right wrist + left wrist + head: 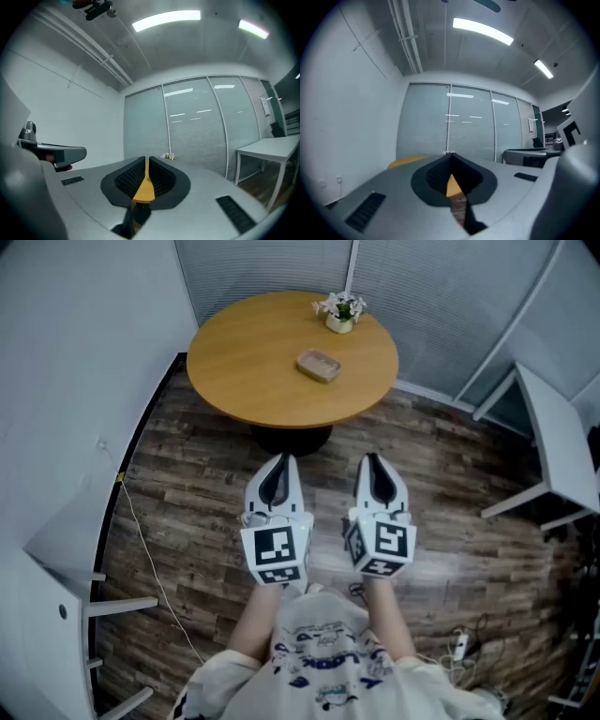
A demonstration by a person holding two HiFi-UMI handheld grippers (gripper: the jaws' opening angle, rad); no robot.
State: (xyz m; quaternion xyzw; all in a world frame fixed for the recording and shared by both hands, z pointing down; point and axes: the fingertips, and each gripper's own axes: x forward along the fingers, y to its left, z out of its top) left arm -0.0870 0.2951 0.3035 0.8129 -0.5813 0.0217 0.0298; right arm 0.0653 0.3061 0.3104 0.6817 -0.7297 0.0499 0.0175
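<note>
Both grippers hang side by side over the wood floor, in front of a round wooden table point(253, 362), and neither touches anything. My left gripper point(279, 458) has its jaws together with nothing between them; in its own view the left gripper point(450, 153) points toward the table's near edge point(405, 161). My right gripper point(372, 457) is also shut and empty; the right gripper point(146, 159) shows only a thin slit with the tabletop point(144, 190) behind it. On the table lie a tan oblong block point(319, 365) and a small pot of white flowers point(339, 313).
A white desk point(562, 437) stands at the right and white furniture point(56, 549) at the left. A thin cable point(150, 559) runs over the floor on the left, and a power strip point(459, 645) lies at lower right. Blinded glass walls point(450, 122) close the room behind the table.
</note>
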